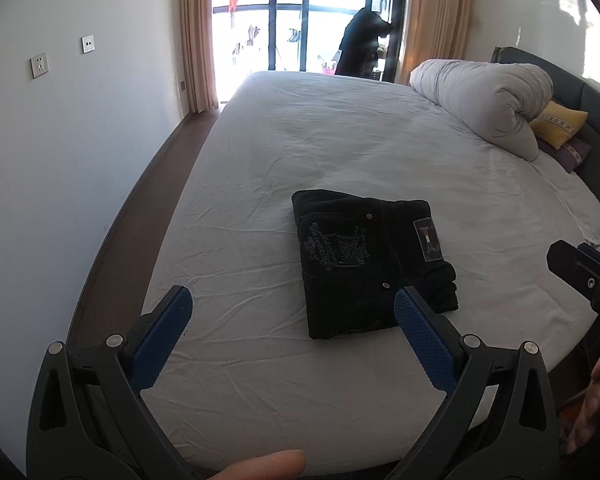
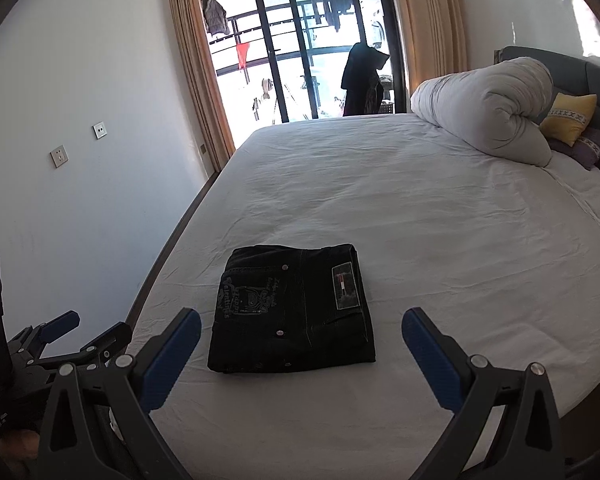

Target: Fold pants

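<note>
The black pants (image 2: 294,310) lie folded in a neat square on the white bed sheet (image 2: 440,216), close to the bed's near edge and nearer its left side, with a small patch label (image 2: 345,283) facing up. The left gripper (image 1: 292,300) and the right gripper (image 2: 302,322) both hang above the near edge with their blue fingers (image 2: 172,356) spread wide, holding nothing. A rolled white duvet (image 2: 484,110) and a yellow pillow (image 2: 568,118) sit at the far right corner.

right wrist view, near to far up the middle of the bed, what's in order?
Right gripper, open → folded pants → bare white sheet → balcony door, with clothes hanging outside.
</note>
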Demonstrator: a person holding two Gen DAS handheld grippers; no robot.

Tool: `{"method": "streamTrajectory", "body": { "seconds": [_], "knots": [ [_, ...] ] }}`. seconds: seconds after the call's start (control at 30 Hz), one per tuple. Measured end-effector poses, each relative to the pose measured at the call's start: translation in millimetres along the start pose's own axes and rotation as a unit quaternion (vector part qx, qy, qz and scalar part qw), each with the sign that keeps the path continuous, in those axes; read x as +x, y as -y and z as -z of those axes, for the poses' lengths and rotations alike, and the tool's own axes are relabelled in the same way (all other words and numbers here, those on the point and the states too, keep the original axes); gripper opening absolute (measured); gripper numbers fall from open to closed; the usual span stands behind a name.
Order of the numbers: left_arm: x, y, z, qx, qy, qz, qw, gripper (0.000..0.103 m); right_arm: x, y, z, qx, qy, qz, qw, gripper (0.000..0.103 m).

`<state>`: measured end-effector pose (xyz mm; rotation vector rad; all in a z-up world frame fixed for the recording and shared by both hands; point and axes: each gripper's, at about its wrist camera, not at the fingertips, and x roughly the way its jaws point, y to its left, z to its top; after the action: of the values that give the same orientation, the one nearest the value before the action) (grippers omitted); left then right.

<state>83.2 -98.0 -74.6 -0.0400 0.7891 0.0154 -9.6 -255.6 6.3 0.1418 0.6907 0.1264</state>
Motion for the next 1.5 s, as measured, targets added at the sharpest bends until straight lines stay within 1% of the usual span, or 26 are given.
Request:
{"method": "streamTrajectory", "body": {
  "seconds": [0.33,0.63,1.5],
  "knots": [
    [25,-1,0,-0.001,-0.023,0.003,0.9997,0.103,22,-9,8,-0.003,-0.038,0.003,0.999,0.103],
    [34,0,2,-0.002,-0.035,0.001,0.9994,0.103,31,-7,9,0.002,-0.054,0.006,0.999,0.103],
    [36,1,5,-0.002,-0.039,0.000,0.9992,0.103,37,-5,12,0.003,-0.067,0.006,0.998,0.103]
  ]
}}
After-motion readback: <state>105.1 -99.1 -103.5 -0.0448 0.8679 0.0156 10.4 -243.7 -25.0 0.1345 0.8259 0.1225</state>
